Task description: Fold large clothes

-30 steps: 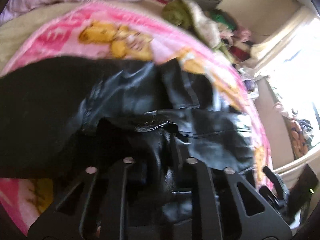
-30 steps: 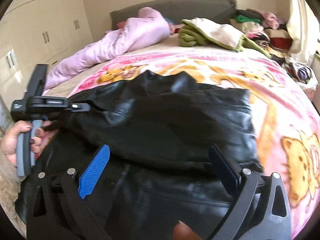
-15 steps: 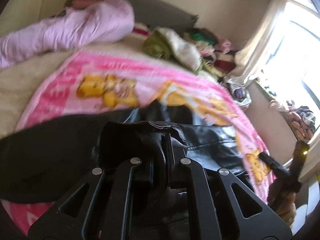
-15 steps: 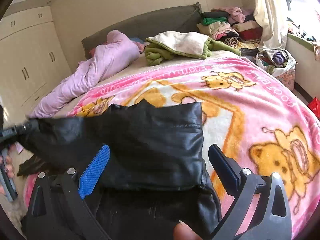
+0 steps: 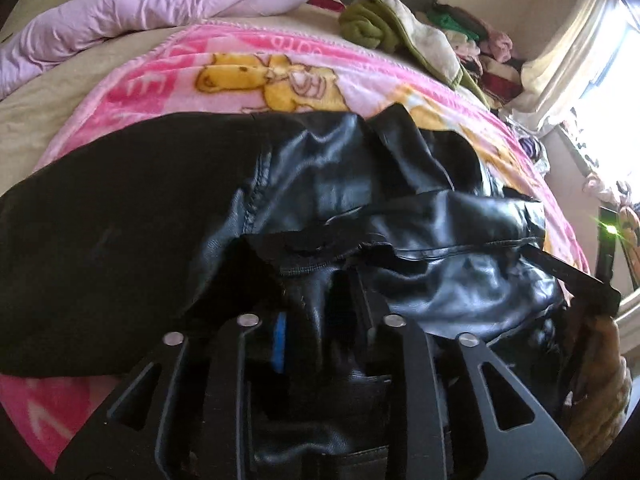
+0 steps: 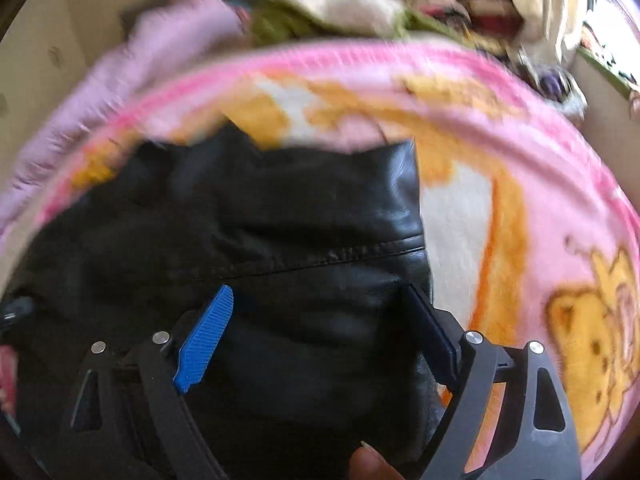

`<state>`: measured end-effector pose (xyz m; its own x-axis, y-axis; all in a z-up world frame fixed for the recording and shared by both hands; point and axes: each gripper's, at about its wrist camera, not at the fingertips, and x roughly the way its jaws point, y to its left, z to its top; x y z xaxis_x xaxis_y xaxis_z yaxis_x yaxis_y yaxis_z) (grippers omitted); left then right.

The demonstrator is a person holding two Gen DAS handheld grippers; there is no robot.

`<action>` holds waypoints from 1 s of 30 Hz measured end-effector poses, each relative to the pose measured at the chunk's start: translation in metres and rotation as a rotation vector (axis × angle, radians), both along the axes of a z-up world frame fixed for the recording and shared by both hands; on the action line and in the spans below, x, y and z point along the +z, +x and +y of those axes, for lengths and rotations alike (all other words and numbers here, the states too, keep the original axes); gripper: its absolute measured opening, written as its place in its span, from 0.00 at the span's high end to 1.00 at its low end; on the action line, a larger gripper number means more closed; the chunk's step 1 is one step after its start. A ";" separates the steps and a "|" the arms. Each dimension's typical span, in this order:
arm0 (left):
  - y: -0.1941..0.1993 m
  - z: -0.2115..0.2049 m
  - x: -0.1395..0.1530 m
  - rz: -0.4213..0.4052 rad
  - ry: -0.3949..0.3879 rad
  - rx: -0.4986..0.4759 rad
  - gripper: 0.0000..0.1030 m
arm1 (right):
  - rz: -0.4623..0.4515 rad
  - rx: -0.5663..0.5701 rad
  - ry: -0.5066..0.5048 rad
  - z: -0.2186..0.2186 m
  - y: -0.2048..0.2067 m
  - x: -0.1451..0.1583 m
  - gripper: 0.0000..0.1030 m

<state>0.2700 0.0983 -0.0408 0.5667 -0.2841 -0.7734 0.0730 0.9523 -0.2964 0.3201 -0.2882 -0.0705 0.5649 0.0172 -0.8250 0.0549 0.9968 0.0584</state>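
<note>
Nearest in the left wrist view, the left claw (image 5: 320, 316) is pinched on a bunched fold of the black leather jacket (image 5: 360, 208), its fingers drawn close with the fabric pressed between them. In the right wrist view the right claw (image 6: 320, 328) is spread wide — its blue pad (image 6: 206, 338) on one side, the dark pad on the other — with the jacket (image 6: 260, 232) lying under the gap, not gripped. The jacket lies crumpled across the near part of the pink cartoon blanket (image 5: 256, 72) that covers the bed; a stitched seam (image 6: 340, 256) runs across its upper layer. Farther back, a lilac quilt (image 5: 160, 4) is heaped by the headboard, and beside it sits a green and cream garment (image 5: 392, 32). Beyond that — a pile of mixed clothes (image 5: 488, 56) near the pale curtain (image 5: 568, 48) and bright window.
</note>
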 end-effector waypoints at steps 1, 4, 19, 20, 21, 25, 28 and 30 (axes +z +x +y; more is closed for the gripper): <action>-0.001 -0.002 0.000 0.000 0.011 -0.003 0.78 | -0.013 0.003 -0.002 0.000 -0.003 0.002 0.17; -0.006 -0.003 0.010 -0.029 0.018 -0.008 0.74 | -0.077 0.036 0.069 0.002 -0.027 0.023 0.17; -0.022 -0.034 0.013 0.033 0.137 -0.065 0.39 | 0.011 0.197 0.080 0.060 -0.079 0.013 0.16; -0.020 -0.034 0.004 0.071 0.152 -0.061 0.39 | 0.010 0.196 0.065 0.063 -0.079 0.012 0.16; -0.022 -0.034 0.001 0.083 0.152 -0.055 0.37 | 0.002 0.194 0.060 0.065 -0.081 0.015 0.16; -0.034 -0.025 0.009 0.057 0.106 -0.020 0.23 | -0.039 0.200 0.148 0.061 -0.096 0.039 0.16; -0.041 -0.020 0.019 0.032 0.091 -0.010 0.19 | -0.082 0.216 0.146 0.066 -0.106 0.058 0.16; -0.049 -0.015 0.028 0.012 0.088 0.005 0.09 | -0.099 0.228 0.156 0.070 -0.112 0.067 0.12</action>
